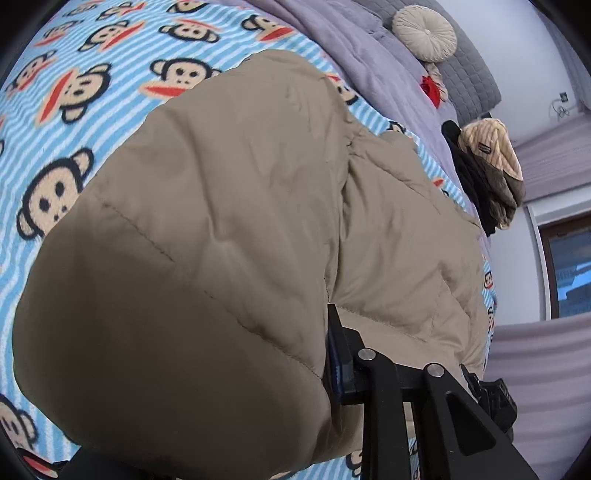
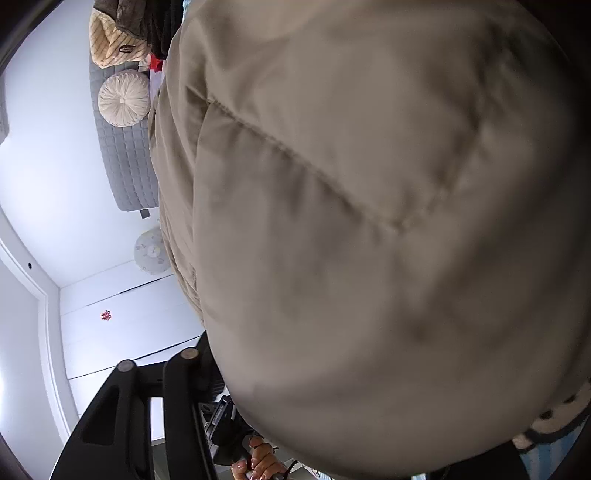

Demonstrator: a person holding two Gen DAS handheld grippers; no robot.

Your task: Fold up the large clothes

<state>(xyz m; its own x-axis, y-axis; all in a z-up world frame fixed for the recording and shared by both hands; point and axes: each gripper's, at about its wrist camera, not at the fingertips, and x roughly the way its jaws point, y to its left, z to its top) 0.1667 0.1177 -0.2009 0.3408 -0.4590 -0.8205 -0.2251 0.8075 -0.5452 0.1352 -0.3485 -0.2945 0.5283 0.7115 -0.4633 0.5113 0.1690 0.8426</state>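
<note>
A large tan quilted puffer jacket (image 1: 229, 221) lies on a bed covered by a blue striped monkey-print blanket (image 1: 92, 92). My left gripper (image 1: 328, 350) is shut on a thick fold of the jacket; one black finger (image 1: 343, 354) shows against the fabric and the other is hidden under it. In the right wrist view the same jacket (image 2: 369, 221) fills almost the whole frame, draped over my right gripper. Only the right gripper's black linkage (image 2: 155, 398) shows at the lower left; its fingertips are buried in the fabric.
A lilac duvet (image 1: 369, 74), a grey quilted headboard cushion (image 1: 465, 77) and a round cream pillow (image 1: 424, 33) lie at the bed's far end. A pile of dark and striped clothes (image 1: 487, 166) sits near the bed edge. A window (image 1: 569, 266) is on the right. White wardrobe doors (image 2: 122, 332) show in the right wrist view.
</note>
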